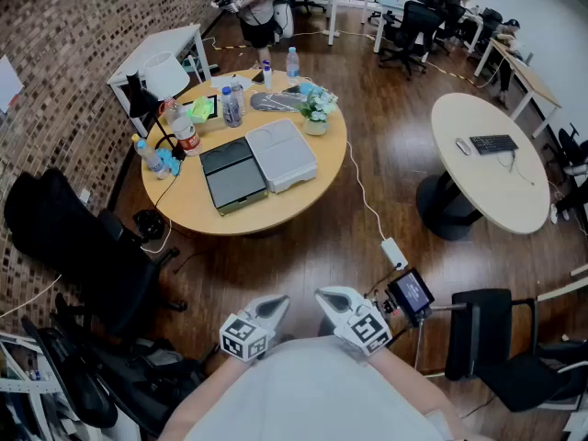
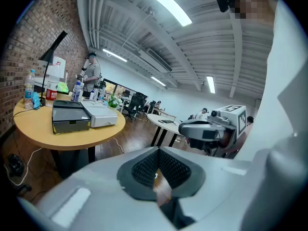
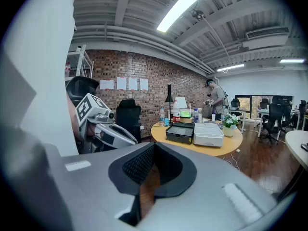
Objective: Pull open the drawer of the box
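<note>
On the round table [image 1: 188,208], one dark box [image 1: 234,175] seemingly touches one white box [image 1: 282,154].

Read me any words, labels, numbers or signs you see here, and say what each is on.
Nothing can be read here.
Red bottle label: too small.
Wall sheets: too blurred.
Small screen: too small.
Marker cubes: square patterns, no words.

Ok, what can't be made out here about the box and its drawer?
Drawer handle on the dark box: too small in every view.
Bottle labels: too small, head view.
Standing person beyond the table: cut off by top edge, head view.
</note>
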{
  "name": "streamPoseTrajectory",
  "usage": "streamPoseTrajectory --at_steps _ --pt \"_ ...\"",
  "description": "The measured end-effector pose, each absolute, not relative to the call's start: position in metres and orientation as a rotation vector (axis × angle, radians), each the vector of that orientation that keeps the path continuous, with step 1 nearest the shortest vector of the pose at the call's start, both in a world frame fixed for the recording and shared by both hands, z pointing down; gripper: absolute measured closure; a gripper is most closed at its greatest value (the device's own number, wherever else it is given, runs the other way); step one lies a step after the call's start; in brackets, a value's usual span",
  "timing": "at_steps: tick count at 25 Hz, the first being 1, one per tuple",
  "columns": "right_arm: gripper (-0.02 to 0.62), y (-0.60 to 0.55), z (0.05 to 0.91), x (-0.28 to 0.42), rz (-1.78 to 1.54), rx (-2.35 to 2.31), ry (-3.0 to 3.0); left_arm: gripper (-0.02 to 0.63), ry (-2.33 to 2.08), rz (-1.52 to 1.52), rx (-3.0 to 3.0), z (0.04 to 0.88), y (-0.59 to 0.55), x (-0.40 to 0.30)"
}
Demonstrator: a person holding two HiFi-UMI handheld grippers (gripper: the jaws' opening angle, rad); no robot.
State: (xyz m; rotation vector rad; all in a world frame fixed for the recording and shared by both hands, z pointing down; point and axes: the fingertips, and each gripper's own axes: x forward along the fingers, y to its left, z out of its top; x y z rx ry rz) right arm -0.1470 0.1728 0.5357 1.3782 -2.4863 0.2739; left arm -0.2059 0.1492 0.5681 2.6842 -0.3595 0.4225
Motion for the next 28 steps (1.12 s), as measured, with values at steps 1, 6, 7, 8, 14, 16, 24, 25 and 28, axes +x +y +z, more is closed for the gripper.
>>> streamPoseTrajectory --at_steps 1,6,7,8,14,16,24,25,28 --pt "0.591 0.169 0.534 -0.144 0.267 1.373 -2.487 0.601 -0.371 0.424 2.68 0.568 0.144 -0.203" --pt "0.589 0.155 0.536 -0.127 0.277 1.355 -2.484 0.601 -0.408 0.419 2.645 0.57 0.129 -0.189" --pt "0.59 0.153 0.537 -0.123 0.281 1.352 -2.48 0.601 -0.408 0.415 2.636 0.571 0.127 -0.186" --pt "0.59 0.152 0.538 -0.12 0.285 1.348 -2.477 0.601 -0.409 0.412 2.628 0.572 0.125 -0.182" --pt "0.591 0.134 0.541 -0.089 0.312 1.322 -2.482 0.601 -0.408 0.421 2.633 0.572 0.111 -0.148" --pt "0.59 0.123 0.542 -0.076 0.311 1.309 -2.485 0.601 -0.422 0.421 2.633 0.57 0.102 -0.139" --pt "0.59 0.072 0.539 -0.032 0.28 1.21 -2.535 0.6 -0.563 0.464 2.625 0.57 0.054 -0.101" --pt "0.591 0.069 0.538 -0.027 0.283 1.196 -2.541 0.601 -0.585 0.475 2.622 0.57 0.051 -0.095" --pt "0.59 0.062 0.537 -0.008 0.274 1.159 -2.541 0.601 -0.619 0.488 2.618 0.568 0.042 -0.073"
